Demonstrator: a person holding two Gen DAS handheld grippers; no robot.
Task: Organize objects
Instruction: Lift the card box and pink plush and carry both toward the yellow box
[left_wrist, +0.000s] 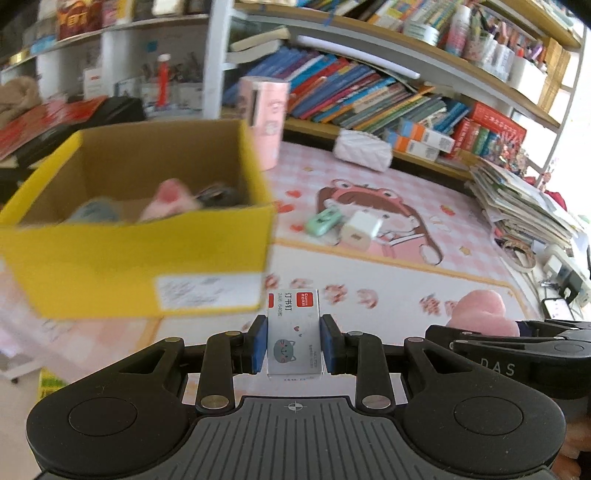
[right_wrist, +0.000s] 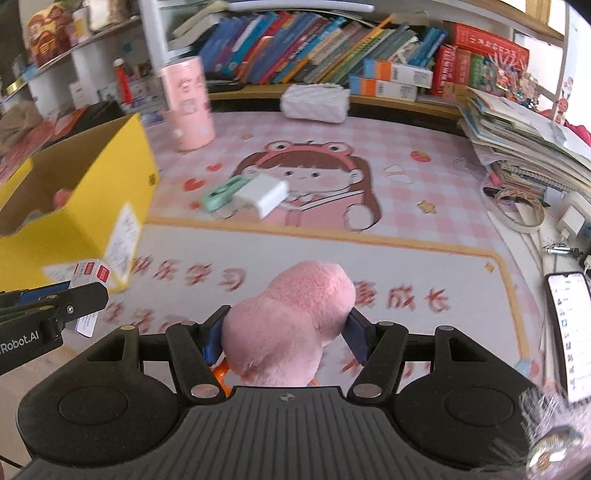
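My left gripper is shut on a small white staple box with a red label and a cat drawing, held above the mat just right of the yellow cardboard box. The box holds a pink plush and dark items. My right gripper is shut on a pink plush toy above the mat's front. A mint green stapler and a white charger cube lie mid-mat. The left gripper shows in the right wrist view, at the left.
A pink cup and a white quilted pouch stand at the back of the pink cartoon mat. Book shelves run behind. A paper stack, tape rolls and a phone lie on the right.
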